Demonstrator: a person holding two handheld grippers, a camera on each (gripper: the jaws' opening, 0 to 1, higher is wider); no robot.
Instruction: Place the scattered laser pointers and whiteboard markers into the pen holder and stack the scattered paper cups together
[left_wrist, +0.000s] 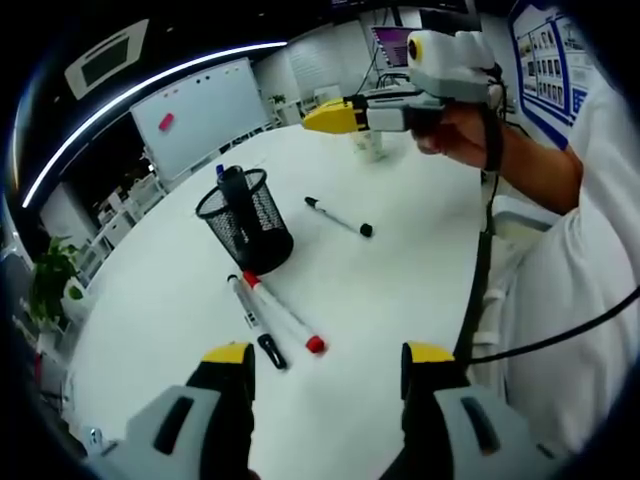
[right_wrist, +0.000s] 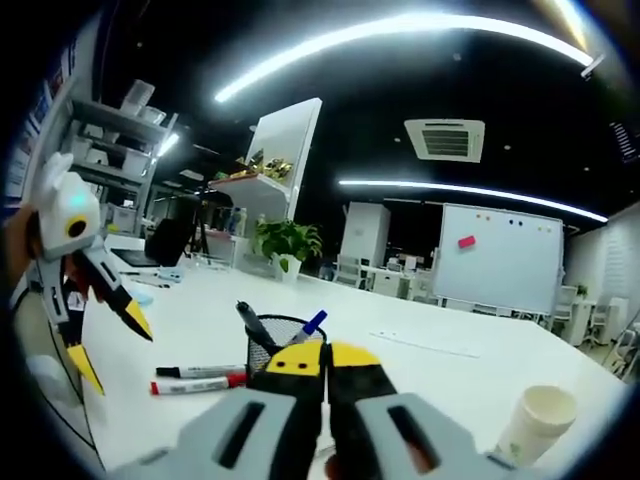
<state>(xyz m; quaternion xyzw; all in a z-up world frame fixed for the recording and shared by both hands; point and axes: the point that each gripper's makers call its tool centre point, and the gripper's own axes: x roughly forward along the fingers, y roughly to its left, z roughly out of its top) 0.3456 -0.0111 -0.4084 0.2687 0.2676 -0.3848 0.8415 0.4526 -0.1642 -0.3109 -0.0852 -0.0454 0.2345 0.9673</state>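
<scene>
In the left gripper view, the left hand-held gripper (left_wrist: 325, 365) stands wide at bottom centre, with a red-capped marker (left_wrist: 286, 313) and a black-capped marker (left_wrist: 252, 319) just beyond on the white table (left_wrist: 400, 290). Mid-frame sit the mesh pen holder (left_wrist: 250, 220) and a third marker (left_wrist: 338, 217). At the bottom of the right gripper view, the right hand-held gripper (right_wrist: 327, 370) is pressed closed on nothing visible, a paper cup (right_wrist: 536, 422) at lower right.

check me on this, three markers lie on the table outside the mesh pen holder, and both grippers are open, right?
Not quite. Three markers do lie outside the mesh pen holder, but only the left gripper is open. The right gripper is shut, its yellow tips pressed together in the right gripper view.
</scene>
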